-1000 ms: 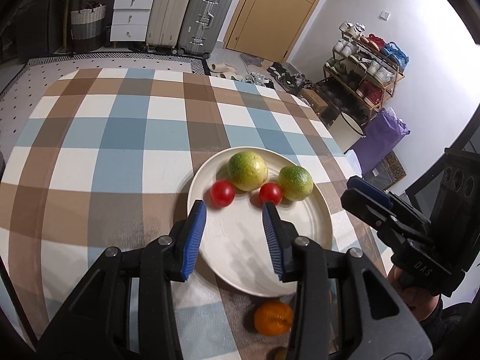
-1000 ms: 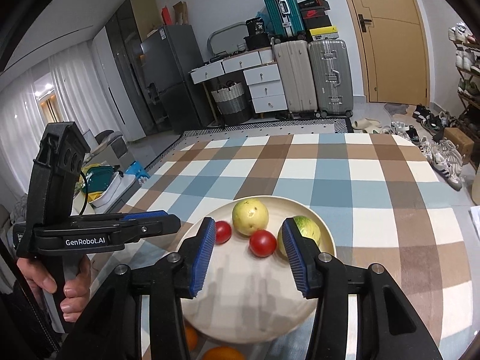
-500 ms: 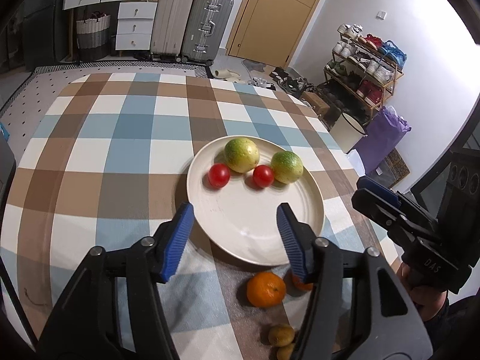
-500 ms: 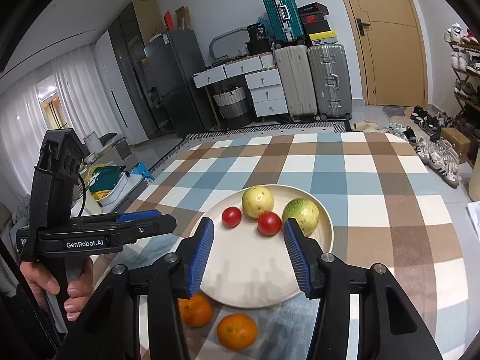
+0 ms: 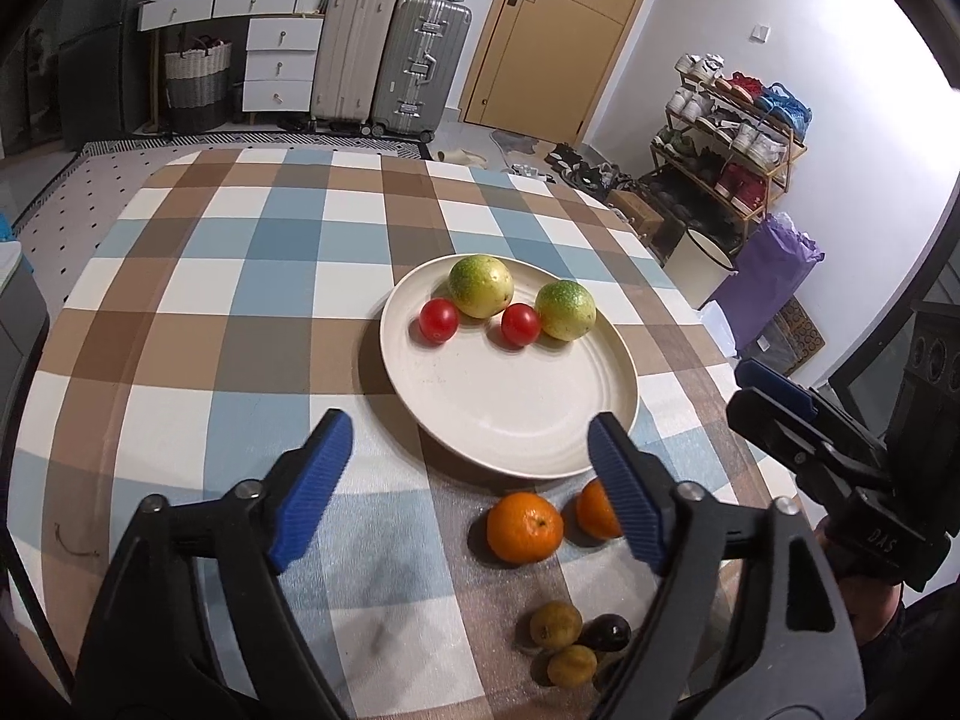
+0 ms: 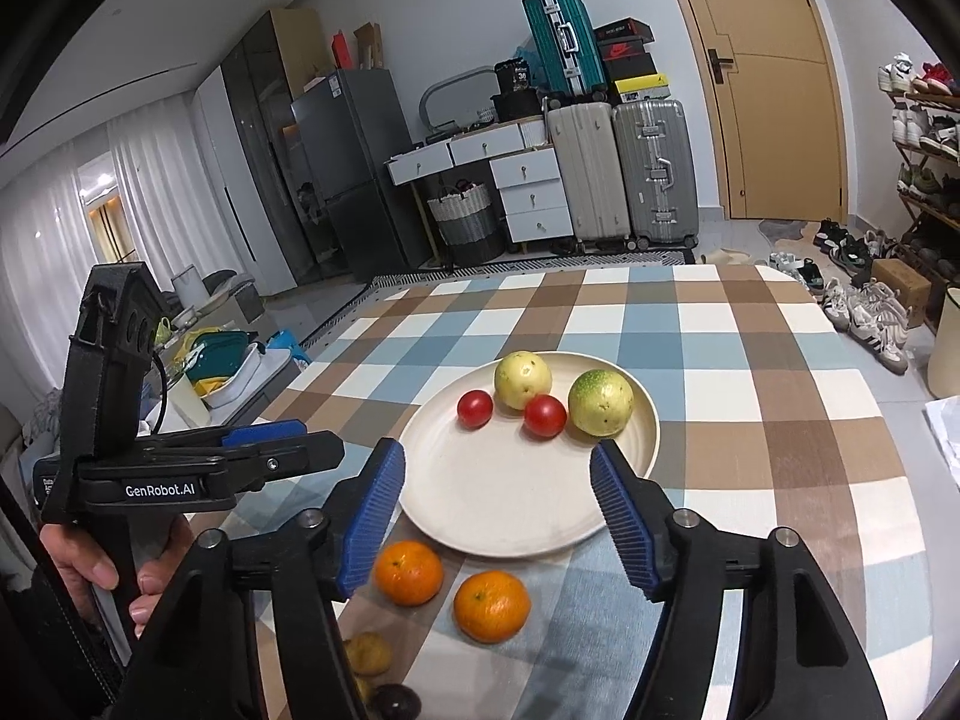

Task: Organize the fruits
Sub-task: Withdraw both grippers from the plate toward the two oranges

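Note:
A cream plate (image 5: 516, 414) (image 6: 498, 498) on the checked tablecloth holds two yellow-green fruits (image 5: 481, 286) (image 5: 565, 310) and two red tomatoes (image 5: 438, 320) (image 5: 520, 324). Two oranges (image 5: 524, 527) (image 5: 596, 509) lie on the cloth just in front of the plate; they also show in the right wrist view (image 6: 409, 572) (image 6: 492, 605). Three small fruits, two yellow-brown (image 5: 555, 624) (image 5: 572, 665) and one dark (image 5: 605, 631), lie nearer still. My left gripper (image 5: 471, 495) is open and empty above the plate's near edge. My right gripper (image 6: 498, 516) is open and empty, held over the near rim.
The table edge (image 5: 690, 288) drops off to the right toward a shoe rack (image 5: 732, 138) and a purple bag (image 5: 774, 276). Suitcases (image 5: 390, 60) and drawers stand behind the table. The other gripper shows at the side of each view (image 5: 840, 456) (image 6: 180, 468).
Both grippers have pulled back and up from the plate. The left jaws have opened wider. The oranges and small fruits have come into view.

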